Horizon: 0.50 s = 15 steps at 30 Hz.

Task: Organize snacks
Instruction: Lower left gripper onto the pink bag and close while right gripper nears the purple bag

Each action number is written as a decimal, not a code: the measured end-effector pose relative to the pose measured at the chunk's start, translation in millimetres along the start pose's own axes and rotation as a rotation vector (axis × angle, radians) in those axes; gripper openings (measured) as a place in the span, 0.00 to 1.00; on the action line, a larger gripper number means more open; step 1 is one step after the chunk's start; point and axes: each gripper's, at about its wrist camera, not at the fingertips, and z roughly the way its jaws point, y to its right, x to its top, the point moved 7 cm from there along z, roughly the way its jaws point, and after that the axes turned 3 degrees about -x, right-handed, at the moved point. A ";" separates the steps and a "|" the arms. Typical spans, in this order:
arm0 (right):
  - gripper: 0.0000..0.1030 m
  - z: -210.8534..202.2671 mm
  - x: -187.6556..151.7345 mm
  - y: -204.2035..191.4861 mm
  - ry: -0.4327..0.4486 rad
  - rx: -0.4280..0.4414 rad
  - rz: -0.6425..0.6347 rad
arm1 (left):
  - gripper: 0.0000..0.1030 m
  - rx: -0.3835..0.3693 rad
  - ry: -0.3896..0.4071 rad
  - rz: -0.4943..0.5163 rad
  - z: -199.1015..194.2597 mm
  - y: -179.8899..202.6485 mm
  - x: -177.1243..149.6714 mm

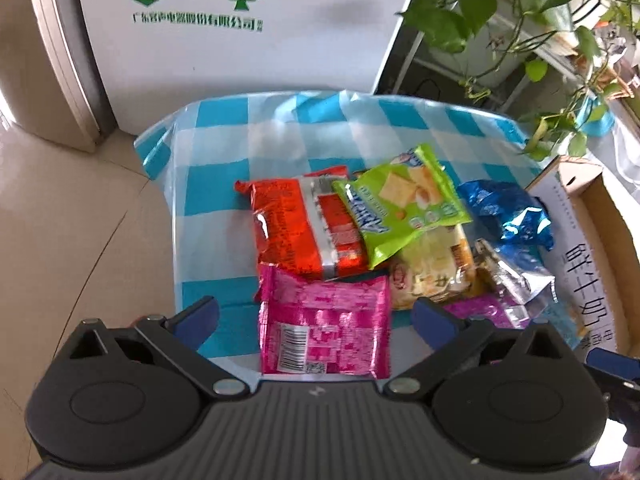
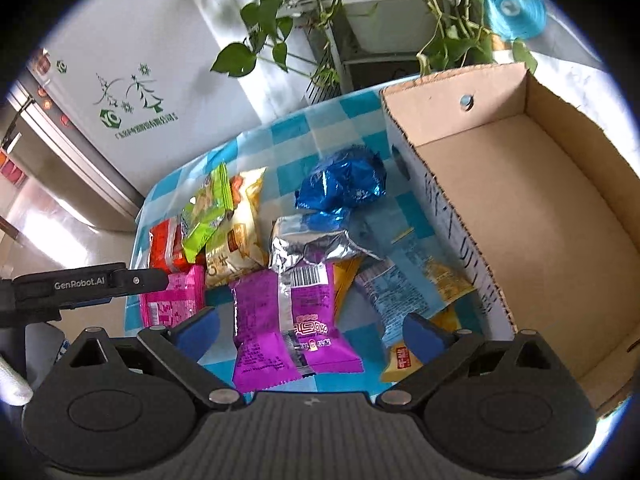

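Snacks heaped on a blue-checked tablecloth (image 1: 208, 152): orange packet (image 1: 296, 228) at left, pink packet (image 1: 324, 328) framed by the left gripper (image 1: 316, 316), jaws spread wide, gripping nothing. Further right, purple packet (image 2: 288, 320) framed by the right gripper (image 2: 312, 332), likewise wide and unladen. Blue foil bag (image 2: 344, 184) beyond; cardboard box (image 2: 540, 208) at far right.

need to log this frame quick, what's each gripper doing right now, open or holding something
Left gripper: open, holding nothing, poised over the pink packet.
Right gripper: open, holding nothing, poised over the purple packet.
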 end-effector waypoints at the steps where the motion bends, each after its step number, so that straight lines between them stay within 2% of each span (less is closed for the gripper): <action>1: 0.97 2.6 -1.1 -1.0 -0.006 -0.003 -0.005 | 0.99 -0.001 -0.013 -0.003 3.3 -1.0 -1.1; 7: 0.95 15.5 -7.4 -10.1 -0.036 0.002 -0.043 | 0.99 -0.004 -0.045 0.013 18.3 -0.3 -8.1; 15: 0.94 31.0 -12.4 -14.1 -0.068 -0.016 -0.062 | 0.99 -0.007 -0.049 0.059 32.4 7.8 -11.1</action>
